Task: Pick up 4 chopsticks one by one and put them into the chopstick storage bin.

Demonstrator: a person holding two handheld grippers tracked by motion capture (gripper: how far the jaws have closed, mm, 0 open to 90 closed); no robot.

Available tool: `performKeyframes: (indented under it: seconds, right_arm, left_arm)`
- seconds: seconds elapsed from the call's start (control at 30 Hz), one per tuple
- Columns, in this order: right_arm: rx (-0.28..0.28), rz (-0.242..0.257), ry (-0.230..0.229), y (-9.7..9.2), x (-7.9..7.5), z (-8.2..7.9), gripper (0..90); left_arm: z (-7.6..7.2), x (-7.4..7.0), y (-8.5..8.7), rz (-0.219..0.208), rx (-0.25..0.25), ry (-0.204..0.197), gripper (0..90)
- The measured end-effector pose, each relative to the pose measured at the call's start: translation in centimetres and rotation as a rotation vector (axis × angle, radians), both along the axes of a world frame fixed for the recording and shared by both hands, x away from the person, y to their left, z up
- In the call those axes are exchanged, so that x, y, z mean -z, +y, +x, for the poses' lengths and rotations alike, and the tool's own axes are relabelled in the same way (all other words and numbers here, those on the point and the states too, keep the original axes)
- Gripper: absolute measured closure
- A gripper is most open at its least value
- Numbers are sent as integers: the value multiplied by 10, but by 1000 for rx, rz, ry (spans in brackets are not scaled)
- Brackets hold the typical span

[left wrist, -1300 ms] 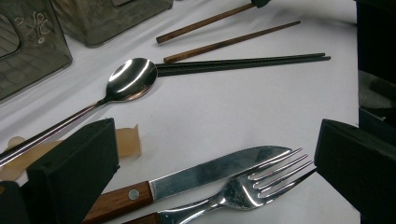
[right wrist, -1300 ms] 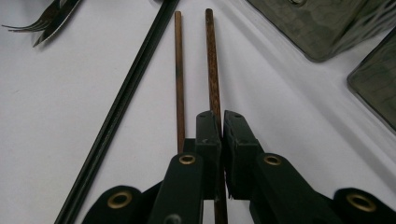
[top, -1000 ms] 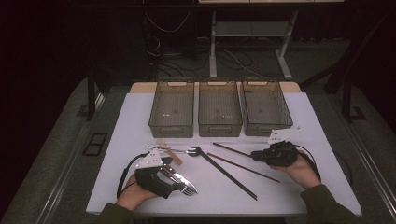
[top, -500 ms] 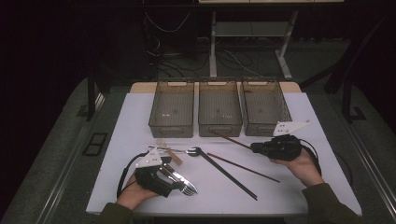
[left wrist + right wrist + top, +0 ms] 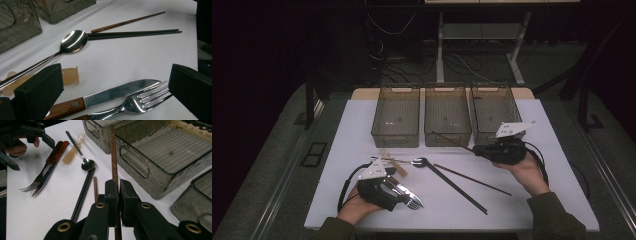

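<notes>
My right gripper [image 5: 118, 185] is shut on a brown chopstick [image 5: 113, 157], which points away from the jaws toward the clear bins. In the high view this gripper [image 5: 476, 149] hovers above the table in front of the right bin [image 5: 487, 137], and the held chopstick [image 5: 449, 140] slants left across the middle bin's front. My left gripper [image 5: 117, 75] stands open near the table's front edge. A wood-handled knife [image 5: 117, 91] and fork [image 5: 140, 102] lie on the table between its jaws, untouched.
A second brown chopstick [image 5: 472, 179], a black chopstick pair [image 5: 457, 185], a steel spoon [image 5: 419, 161] and a pale plastic spoon [image 5: 67, 76] lie mid-table. The left bin [image 5: 395, 139] and middle bin [image 5: 447, 139] stand at the back beside the right one.
My right gripper has risen and moved toward the bins, lifting the brown chopstick off the table. The left gripper has stayed in place.
</notes>
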State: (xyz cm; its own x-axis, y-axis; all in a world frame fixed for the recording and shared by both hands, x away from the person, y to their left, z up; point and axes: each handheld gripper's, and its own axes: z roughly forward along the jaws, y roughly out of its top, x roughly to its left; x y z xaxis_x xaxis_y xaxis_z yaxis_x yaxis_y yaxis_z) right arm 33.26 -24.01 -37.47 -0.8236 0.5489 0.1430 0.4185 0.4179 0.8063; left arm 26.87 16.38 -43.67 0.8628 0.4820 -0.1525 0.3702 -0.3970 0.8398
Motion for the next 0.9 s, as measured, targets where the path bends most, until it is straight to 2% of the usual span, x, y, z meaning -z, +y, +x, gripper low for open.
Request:
performKeyframes:
  seconds: [0.17, 0.57, 0.9]
  right_arm:
    - [10, -15, -1, 10, -1, 4, 854]
    - [36, -16, 8, 31, -9, 22, 854]
    - [63, -29, 4, 51, -25, 40, 854]
  left_arm:
    - [-1, 0, -1, -2, 5, 3, 0]
    - [-1, 0, -2, -7, 8, 7, 0]
    - [-2, -1, -3, -7, 15, -1, 0]
